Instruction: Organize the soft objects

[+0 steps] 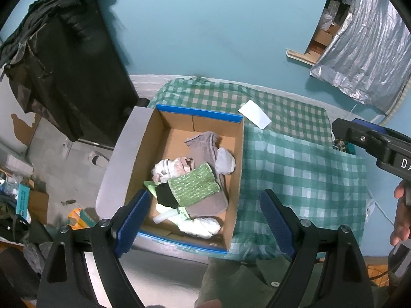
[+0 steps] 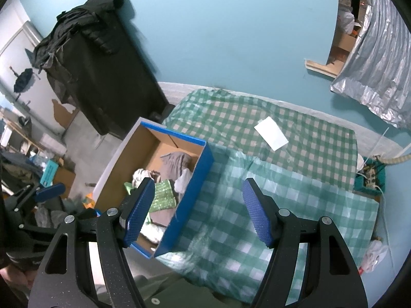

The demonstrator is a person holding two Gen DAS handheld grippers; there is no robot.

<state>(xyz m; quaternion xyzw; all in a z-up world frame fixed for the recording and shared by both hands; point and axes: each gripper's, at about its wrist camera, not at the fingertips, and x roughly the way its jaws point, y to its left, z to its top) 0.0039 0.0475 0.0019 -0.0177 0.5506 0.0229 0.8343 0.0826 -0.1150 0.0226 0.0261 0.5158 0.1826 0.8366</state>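
Observation:
An open cardboard box (image 1: pixel 179 118) with blue edges sits on a table covered with green checked cloth (image 1: pixel 303 169). It holds several soft items: a green sparkly cloth (image 1: pixel 195 187), a grey sock (image 1: pixel 205 146), white bundles (image 1: pixel 200 227) and a black piece. My left gripper (image 1: pixel 205 220) is open and empty, hovering above the box's near end. My right gripper (image 2: pixel 197 210) is open and empty, above the cloth just right of the box (image 2: pixel 195 179). The right gripper also shows at the right edge of the left wrist view (image 1: pixel 370 141).
A white paper (image 1: pixel 254 114) lies on the cloth behind the box. A dark clothes-draped cabinet (image 1: pixel 66 71) stands at left. Silver foil sheeting (image 1: pixel 364 56) hangs at right. Floor clutter lies at lower left (image 1: pixel 23 200). A power strip (image 2: pixel 370 177) sits at the table's right.

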